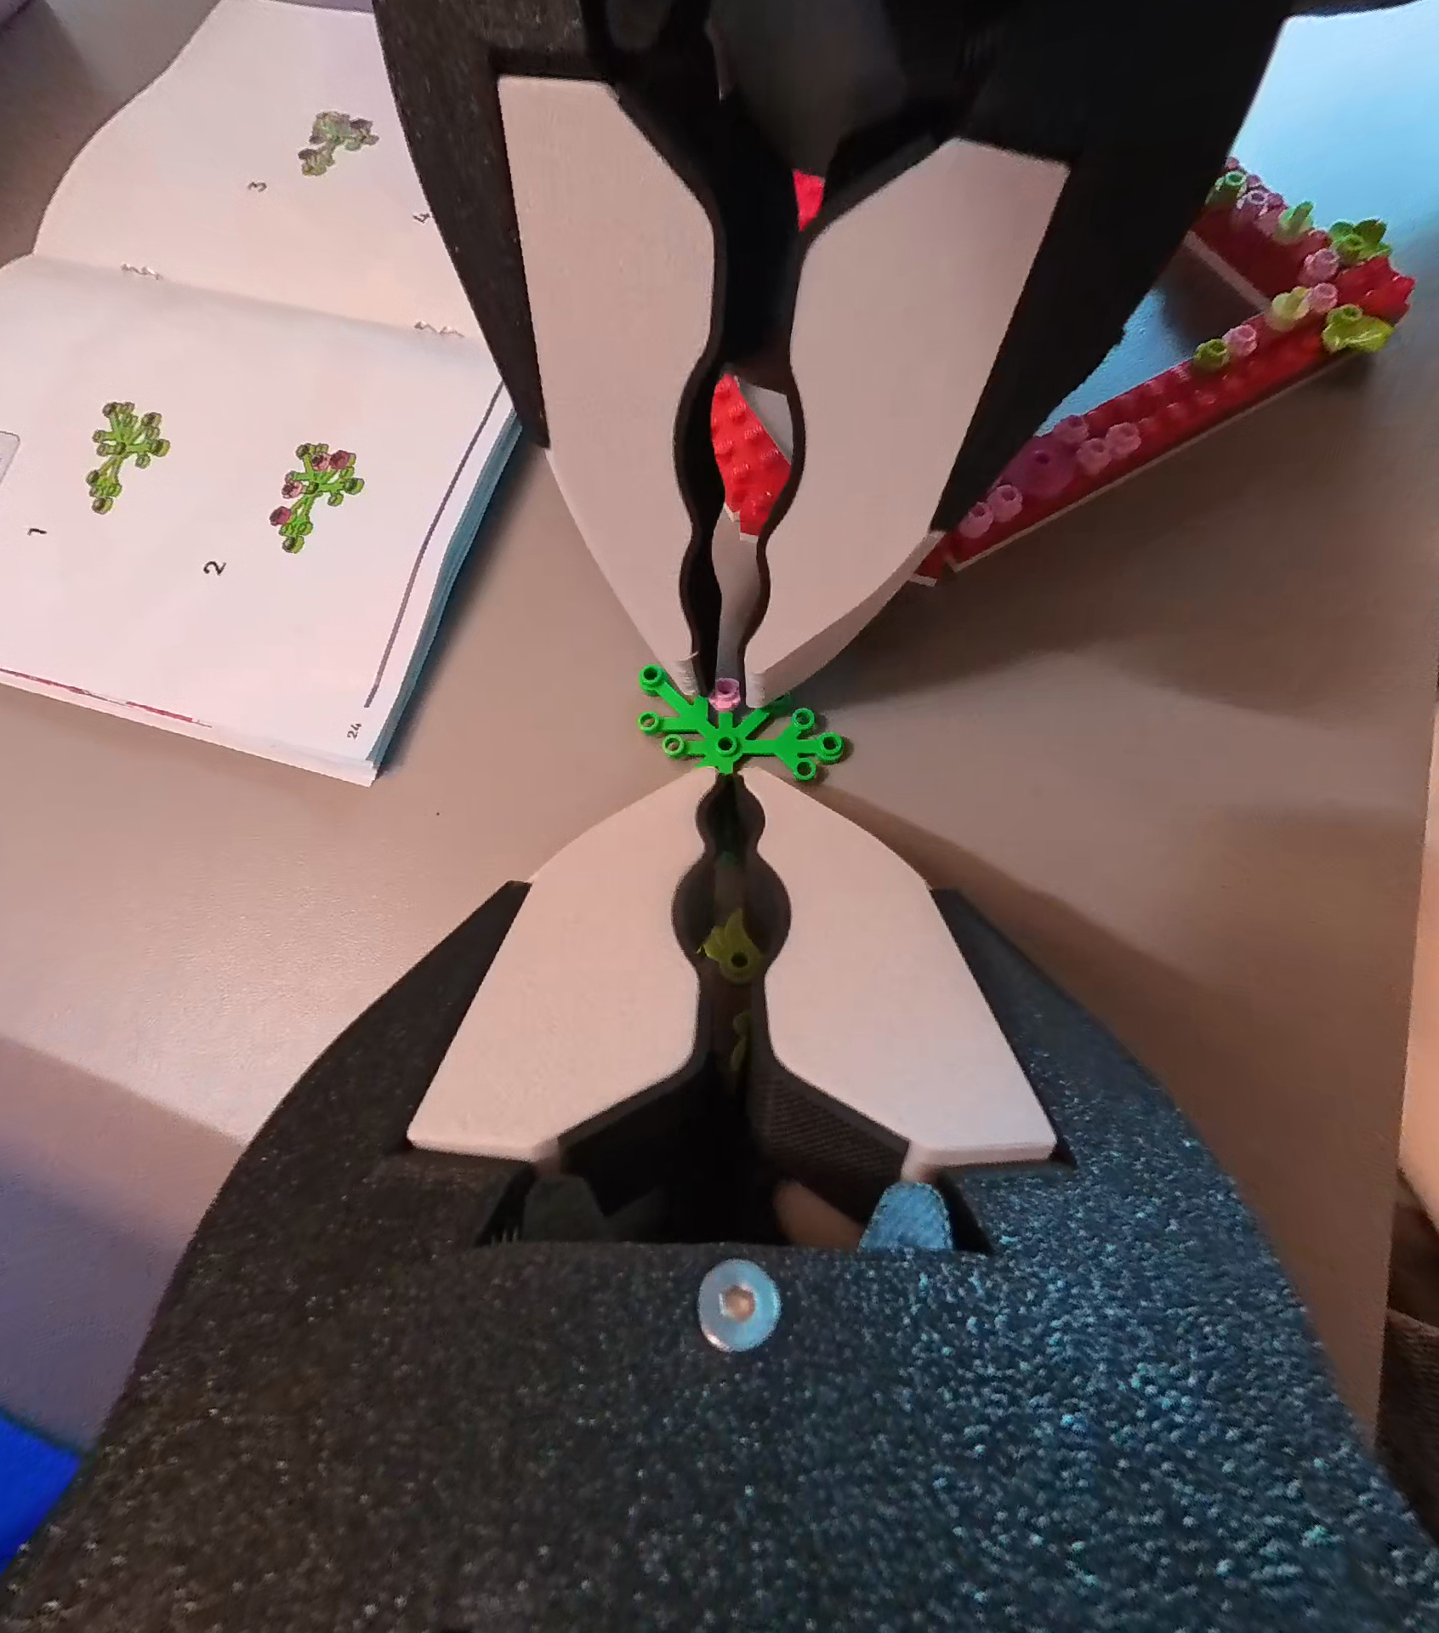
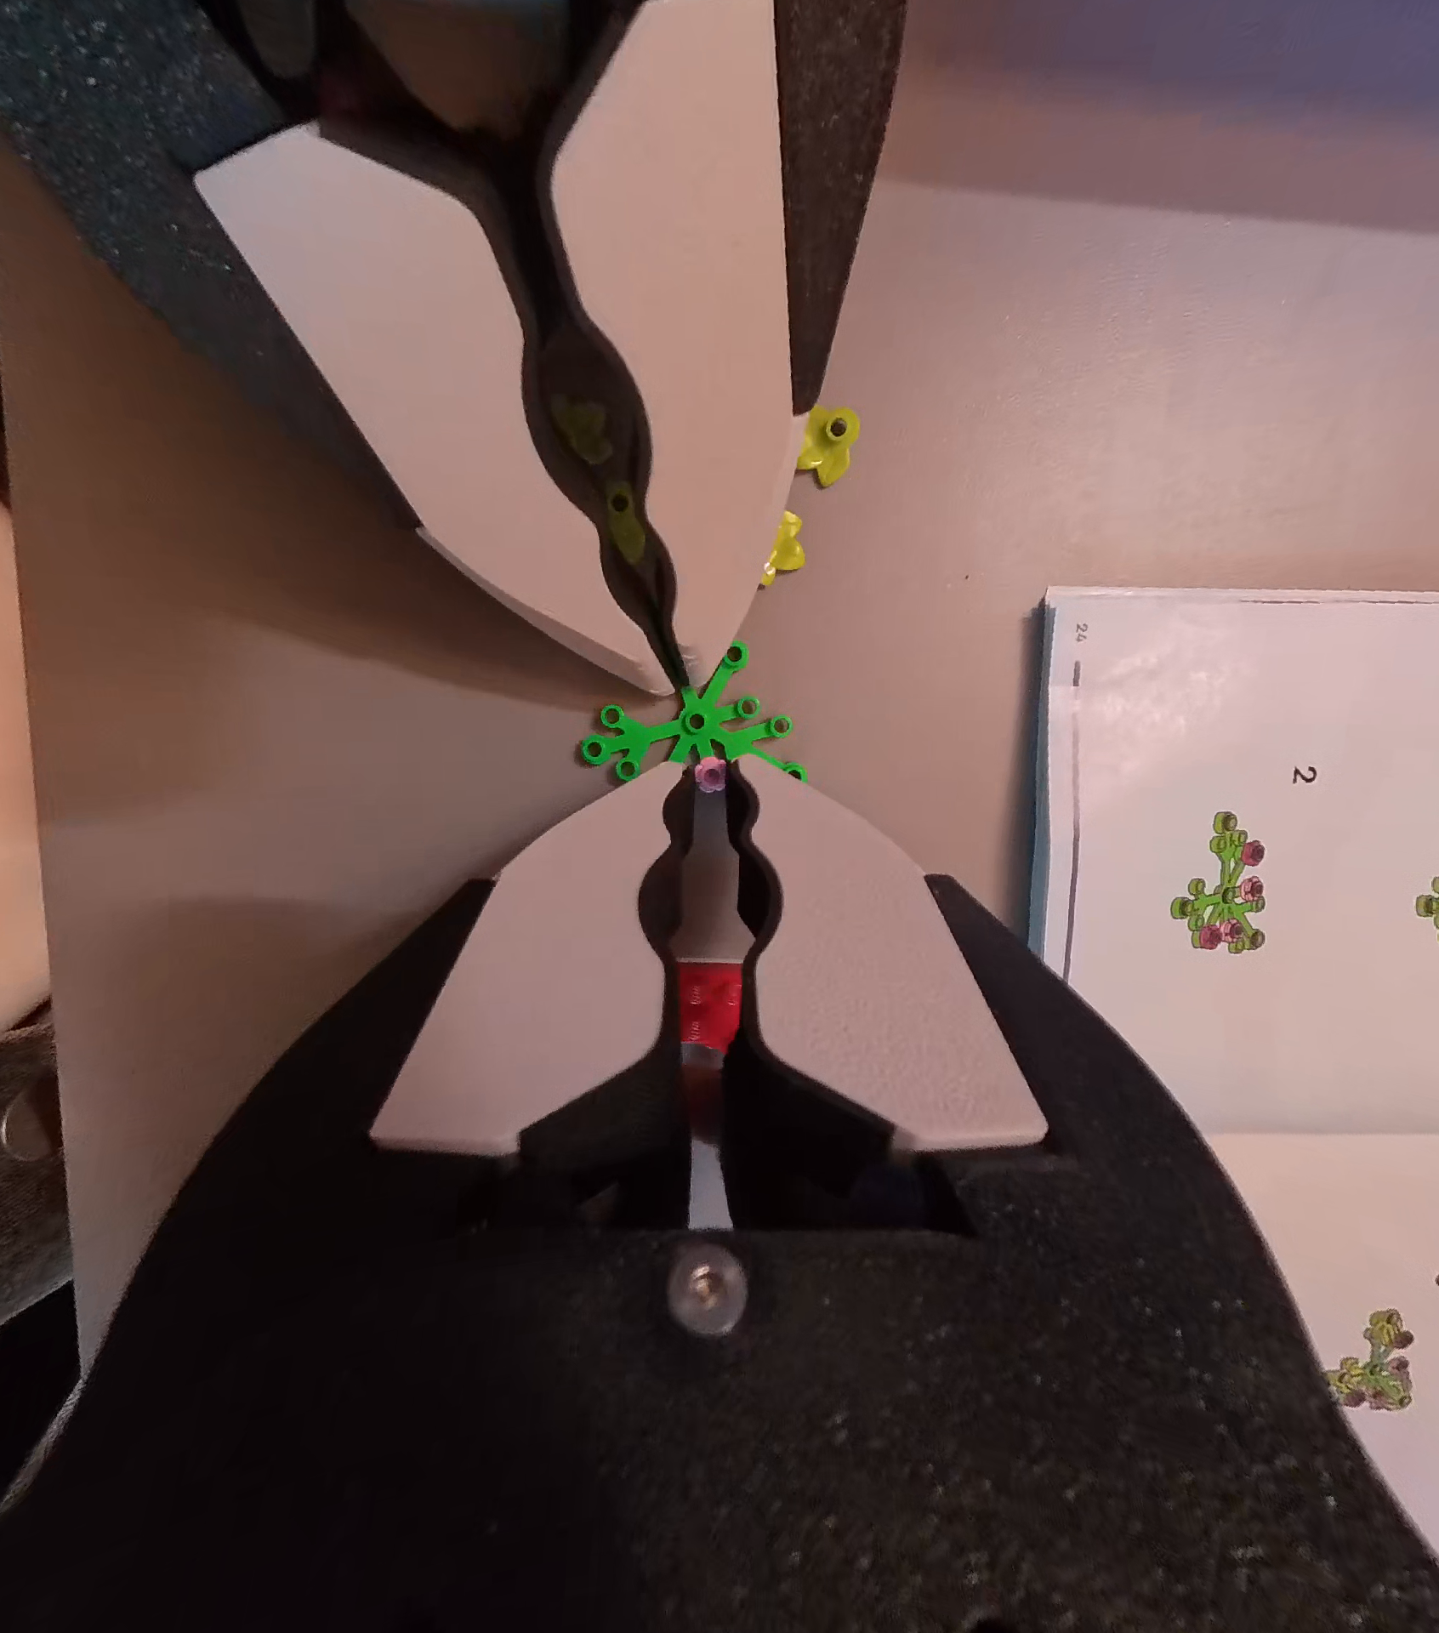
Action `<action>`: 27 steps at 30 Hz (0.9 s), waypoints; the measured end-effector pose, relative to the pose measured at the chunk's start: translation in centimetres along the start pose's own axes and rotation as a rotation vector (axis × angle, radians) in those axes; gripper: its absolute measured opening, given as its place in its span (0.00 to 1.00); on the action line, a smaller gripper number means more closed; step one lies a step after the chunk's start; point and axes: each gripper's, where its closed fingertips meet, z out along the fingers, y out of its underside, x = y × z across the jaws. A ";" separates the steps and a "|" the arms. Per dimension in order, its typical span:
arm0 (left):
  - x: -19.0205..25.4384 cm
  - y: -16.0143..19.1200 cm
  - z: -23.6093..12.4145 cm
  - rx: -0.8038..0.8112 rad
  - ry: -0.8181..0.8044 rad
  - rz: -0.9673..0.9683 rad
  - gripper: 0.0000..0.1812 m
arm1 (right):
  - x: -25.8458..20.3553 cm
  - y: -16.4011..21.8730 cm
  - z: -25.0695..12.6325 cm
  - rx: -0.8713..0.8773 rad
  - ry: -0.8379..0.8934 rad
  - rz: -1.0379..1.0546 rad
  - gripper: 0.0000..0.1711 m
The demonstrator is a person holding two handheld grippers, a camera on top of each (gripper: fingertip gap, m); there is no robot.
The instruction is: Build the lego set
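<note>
My left gripper [image 1: 725,782] is shut on the stem of a bright green leaf piece [image 1: 729,742] with several branches ending in studs, and holds it flat above the table. My right gripper [image 1: 725,682] comes in from the far side, shut on a small pink flower stud [image 1: 727,698] that touches the leaf piece's far edge. In the right wrist view my right gripper [image 2: 709,782] holds the pink stud [image 2: 709,775] against the leaf piece [image 2: 694,729], with my left gripper [image 2: 673,685] opposite.
An open instruction booklet [image 1: 195,495] lies on the left of the tan table [image 1: 1096,751]; it also shows in the right wrist view [image 2: 1281,884]. A red brick frame with pink and lime flowers [image 1: 1281,292] lies at the far right. Lime leaf pieces [image 2: 831,442] lie loose. The table edge [image 1: 1432,795] runs down the right.
</note>
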 end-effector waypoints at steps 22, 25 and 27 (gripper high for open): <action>0.0 0.0 0.0 -0.001 -0.006 0.004 0.00 | 0.1 -0.2 -0.5 0.075 -0.016 0.049 0.03; 0.0 0.0 0.0 -0.001 -0.006 0.004 0.00 | 0.1 -0.2 -0.4 0.068 -0.010 0.034 0.00; 0.1 0.0 0.0 0.000 -0.001 0.005 0.00 | 0.1 -0.3 -0.2 0.062 -0.004 0.029 0.00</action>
